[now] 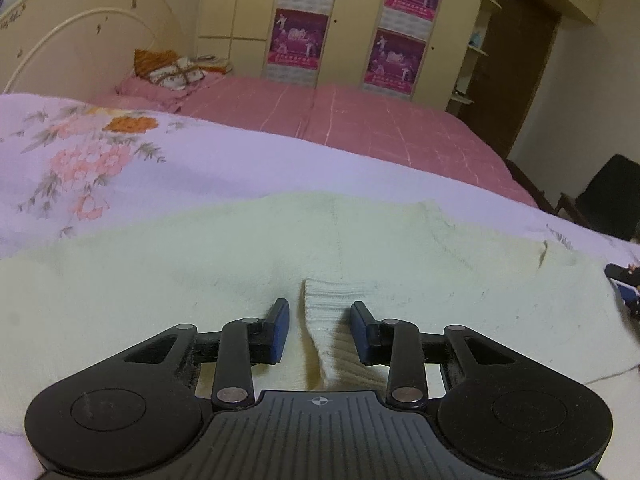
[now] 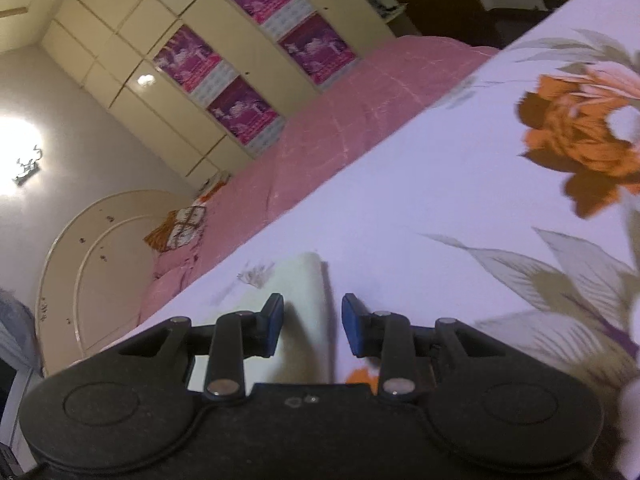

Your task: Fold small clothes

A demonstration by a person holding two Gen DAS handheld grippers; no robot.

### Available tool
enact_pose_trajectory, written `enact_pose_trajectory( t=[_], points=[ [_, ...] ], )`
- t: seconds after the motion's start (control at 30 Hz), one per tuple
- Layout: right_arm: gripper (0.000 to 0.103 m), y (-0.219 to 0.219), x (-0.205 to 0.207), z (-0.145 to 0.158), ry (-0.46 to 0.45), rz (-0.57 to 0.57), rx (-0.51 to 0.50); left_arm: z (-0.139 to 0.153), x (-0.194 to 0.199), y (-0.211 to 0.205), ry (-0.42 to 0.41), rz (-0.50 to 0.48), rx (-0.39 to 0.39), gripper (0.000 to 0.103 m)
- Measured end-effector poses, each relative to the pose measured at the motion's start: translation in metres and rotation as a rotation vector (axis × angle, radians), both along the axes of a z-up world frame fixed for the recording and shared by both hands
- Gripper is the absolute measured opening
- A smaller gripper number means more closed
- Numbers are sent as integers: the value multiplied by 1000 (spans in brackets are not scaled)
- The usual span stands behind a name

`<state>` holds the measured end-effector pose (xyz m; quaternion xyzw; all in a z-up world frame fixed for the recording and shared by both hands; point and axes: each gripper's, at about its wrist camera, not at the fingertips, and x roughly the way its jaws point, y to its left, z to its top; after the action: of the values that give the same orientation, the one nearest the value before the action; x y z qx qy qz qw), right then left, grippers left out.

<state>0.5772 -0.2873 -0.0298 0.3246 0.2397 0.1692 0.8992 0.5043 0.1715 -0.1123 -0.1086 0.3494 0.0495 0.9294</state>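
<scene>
Left gripper [image 1: 320,330]: jaws stood apart, straddling a raised ribbed ridge of the garment; the blue pads did not press on it, so nothing was gripped.
Ribbed fold [image 1: 324,320]: a pinched-up pleat of knit stood between the left fingers, probably a cuff or hem edge, standing up as if just let go.
Pale yellow knit garment [image 1: 200,264]: lay spread flat across the floral sheet, directly under and ahead of the left gripper, apparently laid out for folding.
Right gripper [image 2: 312,326]: jaws parted and holding nothing; a narrow end of the same pale cloth [image 2: 304,280] lay between and beyond the fingers, untouched by the pads as far as the view showed.
Floral sheet [image 1: 120,152]: lilac with pink and orange flowers, served as the working surface.
Pink bedspread [image 1: 360,120]: covered the bed beyond the sheet.
Folded cloths [image 1: 176,70]: stacked near the headboard [image 1: 80,32], well apart from the work.
Wardrobe [image 1: 352,20]: cream doors bearing magenta posters, farthest back.
</scene>
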Motion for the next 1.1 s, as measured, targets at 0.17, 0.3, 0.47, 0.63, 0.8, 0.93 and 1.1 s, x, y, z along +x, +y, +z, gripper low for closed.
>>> enact_pose_trajectory(
  t=[0.17, 0.3, 0.47, 0.63, 0.8, 0.93, 1.1],
  points=[
    [6, 1, -9, 4, -40, -34, -88, 0, -3, -2, -9, -2, 9, 34],
    [7, 9, -12, 2, -16, -64, -171, 1, -2, -3, -6, -4, 25, 34],
    [24, 15, -55, 28, -103, -72, -228, 24, -23, -13, -95, 2, 41, 34],
    [21, 38, -97, 26, -157, 27, -374, 3, -18, -40, -6, -72, 95, 36],
    [24, 56, -103, 13, -69, 26, -519, 17, -29, -34, -30, -38, 81, 39],
    [24, 51, -129, 27, -158, 3, -502, 21, -46, -19, -47, 7, 62, 40],
    [26, 64, -129, 6, -69, 47, -606, 13, -66, -11, -7, 71, 49, 43]
  ],
)
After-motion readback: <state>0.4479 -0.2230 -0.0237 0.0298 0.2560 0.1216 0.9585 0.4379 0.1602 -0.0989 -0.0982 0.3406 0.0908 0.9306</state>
